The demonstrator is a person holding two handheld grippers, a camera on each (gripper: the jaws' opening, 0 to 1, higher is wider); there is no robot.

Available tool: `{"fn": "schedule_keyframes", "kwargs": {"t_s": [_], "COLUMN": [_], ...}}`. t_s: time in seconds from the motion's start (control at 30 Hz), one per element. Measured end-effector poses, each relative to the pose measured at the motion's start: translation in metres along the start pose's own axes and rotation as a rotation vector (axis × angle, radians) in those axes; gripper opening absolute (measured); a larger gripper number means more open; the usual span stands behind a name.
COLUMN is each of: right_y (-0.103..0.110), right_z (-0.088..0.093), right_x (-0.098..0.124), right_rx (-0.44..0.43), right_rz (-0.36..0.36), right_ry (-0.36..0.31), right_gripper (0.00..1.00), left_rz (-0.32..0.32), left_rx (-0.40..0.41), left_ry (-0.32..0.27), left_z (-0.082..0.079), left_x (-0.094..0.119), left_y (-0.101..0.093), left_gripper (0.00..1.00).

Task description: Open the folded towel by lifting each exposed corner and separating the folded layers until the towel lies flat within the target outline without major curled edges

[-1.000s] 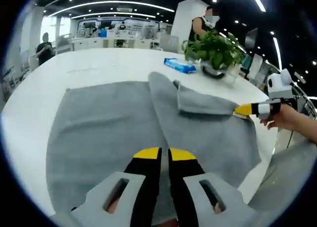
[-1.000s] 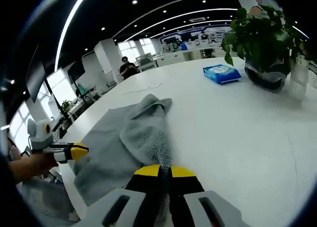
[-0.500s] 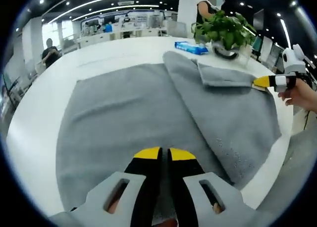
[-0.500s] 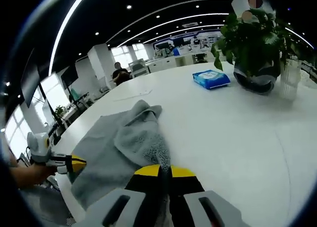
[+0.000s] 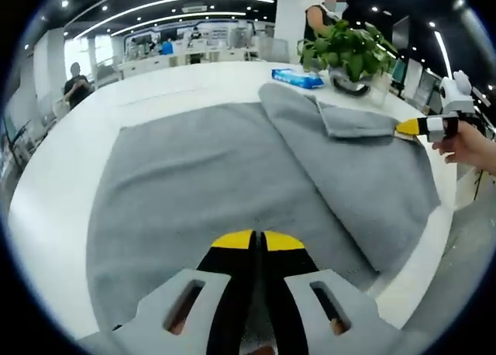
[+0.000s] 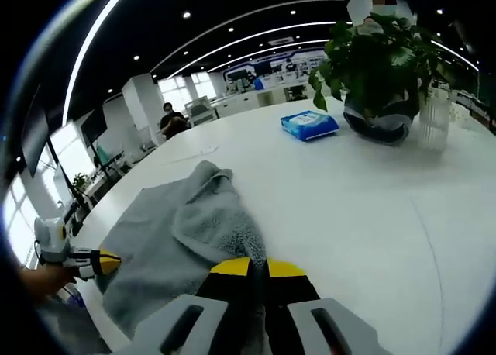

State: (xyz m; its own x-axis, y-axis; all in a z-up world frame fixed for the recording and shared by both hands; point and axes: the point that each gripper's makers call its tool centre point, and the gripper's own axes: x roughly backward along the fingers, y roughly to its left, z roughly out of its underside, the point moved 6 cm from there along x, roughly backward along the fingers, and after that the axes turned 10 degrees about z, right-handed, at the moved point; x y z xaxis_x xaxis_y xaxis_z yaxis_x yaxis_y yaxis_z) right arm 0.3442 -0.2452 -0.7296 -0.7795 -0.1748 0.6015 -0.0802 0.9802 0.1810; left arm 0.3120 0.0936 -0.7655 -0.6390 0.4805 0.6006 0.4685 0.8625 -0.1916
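1. Left gripper view: left gripper (image 5: 256, 240) — jaws pressed together on the near edge of the grey towel (image 5: 201, 177), pinning it at the table's near side.
2. Right gripper (image 6: 258, 267) — jaws pinched on a folded-over towel corner, held just above the table; it also appears at the right edge of the left gripper view, in a person's hand (image 5: 474, 146).
3. Towel — one. It lies mostly spread on the white table (image 5: 54, 169); a flap on the right side is doubled over, its folded corner running to the right gripper. No target outline can be made out.
4. Risk, as a judgement: the folded corner may slip from the right jaws if pulled too fast, leaving a curl; pulling too far could drag the cloth over the table edge, where its right side already overhangs.
5. Other items, counted — one potted plant (image 6: 380, 68), one blue packet (image 6: 308, 125), one clear glass (image 6: 434, 118) beside the plant, two bystanders in the background.
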Motion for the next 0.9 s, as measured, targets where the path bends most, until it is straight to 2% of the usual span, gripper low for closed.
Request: {"fn": "schedule_keyframes", "kwargs": {"t_s": [0.23, 0.5, 0.9], "right_y": [-0.007, -0.01, -0.018], "right_z": [0.0, 0.001, 0.009], "right_x": [0.0, 0.0, -0.002], "right_rx": [0.017, 0.019, 0.013], "right_rz": [0.047, 0.064, 0.101], "right_ry": [-0.007, -0.003, 0.036], "right_gripper": [0.02, 0.02, 0.02], "left_rz": [-0.02, -0.048, -0.095], "left_rx": [0.017, 0.028, 0.039], "left_ry": [-0.006, -0.014, -0.022], "left_z": [-0.001, 0.0, 0.002], "left_x": [0.003, 0.008, 0.018], "left_y": [0.01, 0.024, 0.056], "left_gripper": [0.02, 0.02, 0.03]}}
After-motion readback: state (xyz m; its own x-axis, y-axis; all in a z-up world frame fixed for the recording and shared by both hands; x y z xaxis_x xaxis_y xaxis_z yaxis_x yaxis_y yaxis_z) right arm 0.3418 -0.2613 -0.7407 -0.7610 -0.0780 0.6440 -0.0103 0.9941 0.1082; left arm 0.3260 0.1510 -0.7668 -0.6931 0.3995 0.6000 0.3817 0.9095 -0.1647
